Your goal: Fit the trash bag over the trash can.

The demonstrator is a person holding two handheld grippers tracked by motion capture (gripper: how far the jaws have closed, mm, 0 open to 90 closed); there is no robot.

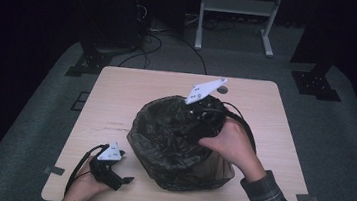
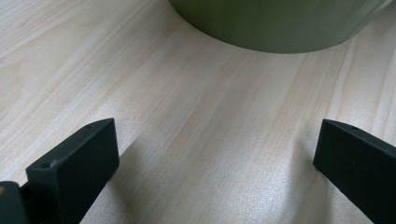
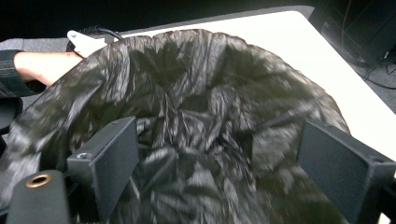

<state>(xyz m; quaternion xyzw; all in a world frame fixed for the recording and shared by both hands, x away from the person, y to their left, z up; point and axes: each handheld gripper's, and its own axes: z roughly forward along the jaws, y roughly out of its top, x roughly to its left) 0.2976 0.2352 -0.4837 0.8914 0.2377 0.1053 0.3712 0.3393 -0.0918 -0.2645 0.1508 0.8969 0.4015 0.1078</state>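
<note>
The bin liner (image 1: pixel 173 130) is thin black plastic film, crinkled and faintly glossy where light catches its folds, and it covers a bin (image 2: pixel 280 23) whose olive-green wall looks like smooth, matt plastic. The table (image 2: pixel 187 116) has a pale wood-grain top with a soft satin sheen. The jaws of both grippers look like matt black plastic.

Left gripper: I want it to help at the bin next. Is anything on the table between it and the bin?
Nothing visible: bare table lies between the open left gripper and the bin.
</note>
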